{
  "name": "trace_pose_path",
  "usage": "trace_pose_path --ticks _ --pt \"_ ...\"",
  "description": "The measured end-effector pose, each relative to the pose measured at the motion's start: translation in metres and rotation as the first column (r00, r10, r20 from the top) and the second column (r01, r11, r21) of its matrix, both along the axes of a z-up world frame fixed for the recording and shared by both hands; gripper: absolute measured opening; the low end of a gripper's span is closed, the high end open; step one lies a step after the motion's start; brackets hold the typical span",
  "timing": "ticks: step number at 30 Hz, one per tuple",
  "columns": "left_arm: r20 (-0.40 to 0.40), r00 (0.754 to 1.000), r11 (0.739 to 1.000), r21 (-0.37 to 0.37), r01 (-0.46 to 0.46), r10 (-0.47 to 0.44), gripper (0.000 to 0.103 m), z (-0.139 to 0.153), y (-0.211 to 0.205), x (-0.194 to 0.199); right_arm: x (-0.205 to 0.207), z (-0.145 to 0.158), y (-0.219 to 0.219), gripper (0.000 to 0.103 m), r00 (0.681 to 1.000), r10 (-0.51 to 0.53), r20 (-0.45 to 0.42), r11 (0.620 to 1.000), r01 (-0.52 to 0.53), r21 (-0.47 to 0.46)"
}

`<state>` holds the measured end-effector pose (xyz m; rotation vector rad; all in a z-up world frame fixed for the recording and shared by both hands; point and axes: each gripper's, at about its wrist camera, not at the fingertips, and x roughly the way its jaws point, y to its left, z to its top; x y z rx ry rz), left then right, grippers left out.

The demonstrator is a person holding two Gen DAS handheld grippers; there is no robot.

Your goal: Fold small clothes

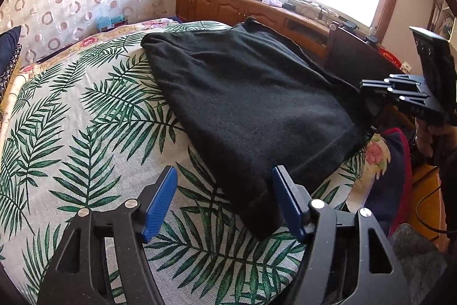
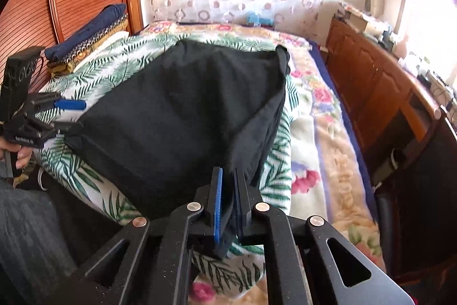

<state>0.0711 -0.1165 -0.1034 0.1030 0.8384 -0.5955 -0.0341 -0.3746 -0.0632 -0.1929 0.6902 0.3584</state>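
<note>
Right wrist: black garment (image 2: 182, 116) pinched (near corner) in right gripper (image 2: 228, 190).

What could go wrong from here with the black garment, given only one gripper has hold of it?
1. The right gripper pinches only a thin edge of the black garment; it may slip out when pulled.
2. The left gripper is open around the near corner, not clamped, so a one-sided lift could skew the fold.
3. The garment lies near the edge of the palm-leaf sheet; dragging could bunch the sheet or drop fabric off the bed.
</note>
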Motion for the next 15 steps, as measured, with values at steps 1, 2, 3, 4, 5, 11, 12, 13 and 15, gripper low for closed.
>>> trace_pose_path --ticks 1,2,3,4,5,11,12,13,15 --pt "-0.001 1.000 1.000 0.001 0.001 -0.001 0.070 0.000 0.000 0.000 0.000 0.000 0.003 0.018 1.000 0.000 0.011 1.000 0.000 0.001" --pt "-0.003 1.000 1.000 0.001 0.002 -0.002 0.069 -0.001 0.000 0.000 0.000 -0.001 0.006 0.024 1.000 0.000 0.019 1.000 -0.001 0.005" --pt "-0.005 1.000 1.000 0.002 0.004 -0.004 0.066 -0.001 0.000 0.000 0.000 -0.003 0.009 0.032 1.000 0.007 0.024 1.000 -0.008 0.017" --pt "-0.009 1.000 1.000 0.001 0.008 -0.008 0.064 -0.001 -0.001 -0.001 0.000 -0.004 0.013 0.033 1.000 0.017 0.024 0.999 -0.018 0.028" --pt "-0.017 1.000 1.000 -0.004 0.019 -0.019 0.055 -0.002 -0.001 -0.001 0.001 -0.007 0.017 0.033 0.999 0.027 0.019 0.999 -0.028 0.034" --pt "-0.048 0.997 0.998 0.008 0.067 -0.066 0.037 -0.007 -0.006 -0.010 0.005 -0.026 0.038 0.033 0.997 0.082 -0.016 0.995 -0.081 0.050" --pt "-0.051 0.996 0.998 0.009 0.068 -0.068 0.037 -0.008 -0.006 -0.010 0.005 -0.029 0.041 0.033 0.996 0.087 -0.019 0.995 -0.086 0.052" --pt "-0.049 0.996 0.998 0.007 0.070 -0.069 0.037 -0.008 -0.006 -0.011 0.005 -0.031 0.044 0.033 0.995 0.098 -0.023 0.994 -0.097 0.056" --pt "-0.061 0.995 0.997 -0.007 0.078 -0.078 0.025 -0.008 -0.005 -0.010 0.005 -0.033 0.050 0.033 0.992 0.123 -0.029 0.991 -0.121 0.062"
